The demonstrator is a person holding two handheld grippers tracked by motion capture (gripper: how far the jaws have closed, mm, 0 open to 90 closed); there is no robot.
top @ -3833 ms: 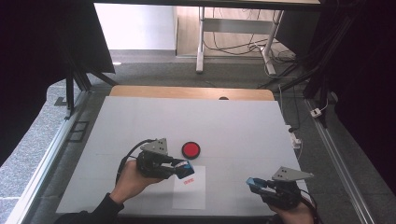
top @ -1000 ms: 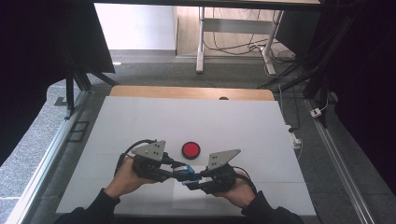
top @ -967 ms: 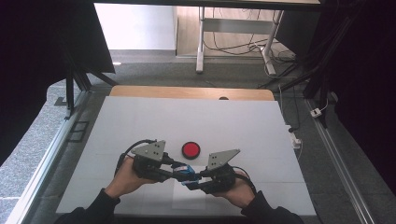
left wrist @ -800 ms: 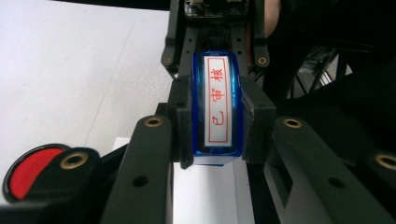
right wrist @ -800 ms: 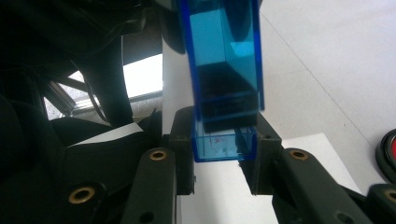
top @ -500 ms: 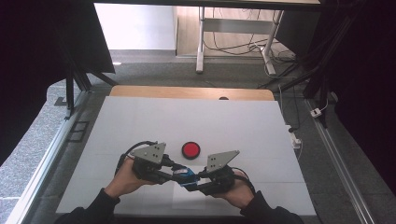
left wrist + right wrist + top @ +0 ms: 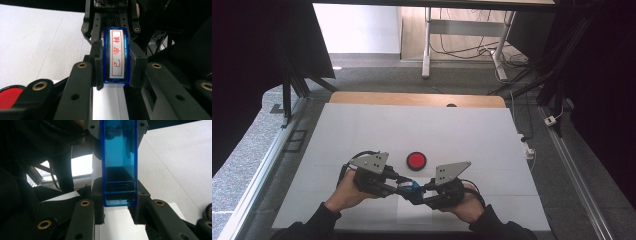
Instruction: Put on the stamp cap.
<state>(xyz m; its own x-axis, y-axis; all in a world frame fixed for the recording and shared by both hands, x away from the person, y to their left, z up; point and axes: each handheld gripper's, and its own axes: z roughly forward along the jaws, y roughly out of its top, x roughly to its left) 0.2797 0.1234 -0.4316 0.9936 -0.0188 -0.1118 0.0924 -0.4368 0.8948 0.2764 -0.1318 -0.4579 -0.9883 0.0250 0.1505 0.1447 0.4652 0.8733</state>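
Stamp: the blue stamp [image 7: 408,186] sits between your two hands, above the white paper [image 7: 412,207] near the bench's [image 7: 462,130] front edge.
Left hand-held gripper [image 7: 399,186]: your jaws are clamped on the stamp's labelled end.
Right hand-held gripper [image 7: 419,192]: clamped on its clear blue end.
Red pad [image 7: 416,160]: just beyond, apart.
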